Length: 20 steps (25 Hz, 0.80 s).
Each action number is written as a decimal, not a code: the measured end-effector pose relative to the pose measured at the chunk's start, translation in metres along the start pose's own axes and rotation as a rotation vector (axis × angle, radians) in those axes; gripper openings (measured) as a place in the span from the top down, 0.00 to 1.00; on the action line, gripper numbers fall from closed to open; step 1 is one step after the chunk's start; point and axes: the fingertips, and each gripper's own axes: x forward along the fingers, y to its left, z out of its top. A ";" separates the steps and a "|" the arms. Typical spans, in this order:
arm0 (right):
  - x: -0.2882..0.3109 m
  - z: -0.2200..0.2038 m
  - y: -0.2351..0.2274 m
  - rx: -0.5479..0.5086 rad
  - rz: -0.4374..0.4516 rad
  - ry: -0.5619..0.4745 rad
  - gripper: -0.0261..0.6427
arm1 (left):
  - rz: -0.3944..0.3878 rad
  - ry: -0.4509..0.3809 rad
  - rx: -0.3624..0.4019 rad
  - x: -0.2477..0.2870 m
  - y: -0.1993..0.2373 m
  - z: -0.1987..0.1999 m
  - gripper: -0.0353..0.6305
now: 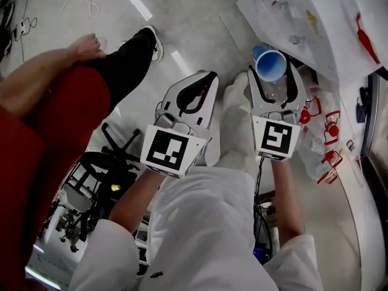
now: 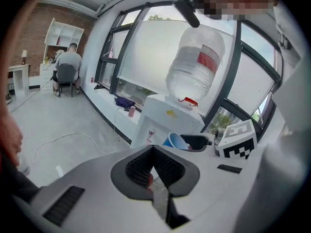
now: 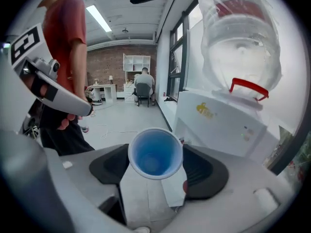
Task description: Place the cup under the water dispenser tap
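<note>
A blue paper cup (image 3: 155, 154) sits mouth-up and empty between the jaws of my right gripper (image 3: 158, 168), which is shut on it. In the head view the cup (image 1: 271, 65) is just short of the white water dispenser (image 1: 315, 17). The dispenser (image 3: 221, 120) carries an upturned clear bottle (image 3: 240, 38) and stands to the right of the cup. My left gripper (image 1: 202, 82) hangs beside the right one, shut and with nothing in it. From the left gripper view the dispenser (image 2: 167, 114) has a small tap (image 2: 150, 133) on its front, with the cup (image 2: 175, 141) close by.
A person in a red top (image 1: 54, 120) and black trousers stands close on the left. A black chair base (image 1: 115, 145) is below them. Red-capped items (image 1: 330, 129) lie by the window at right. A cable (image 2: 63, 142) trails on the floor, and a seated person (image 2: 65, 67) is far off.
</note>
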 end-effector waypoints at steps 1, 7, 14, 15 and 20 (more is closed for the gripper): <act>0.004 -0.006 -0.001 -0.001 -0.005 0.005 0.43 | 0.001 0.001 -0.001 0.003 0.003 -0.002 0.94; 0.025 -0.035 -0.010 0.032 -0.046 0.031 0.43 | 0.014 0.023 -0.019 0.022 0.015 -0.021 0.94; 0.049 -0.067 -0.025 0.054 -0.090 0.060 0.43 | 0.003 0.063 -0.034 0.045 0.020 -0.042 0.94; 0.052 -0.071 -0.026 0.060 -0.095 0.064 0.43 | 0.004 0.070 -0.040 0.048 0.021 -0.045 0.94; 0.068 -0.096 -0.034 0.080 -0.126 0.087 0.43 | 0.009 0.076 -0.041 0.062 0.029 -0.054 0.94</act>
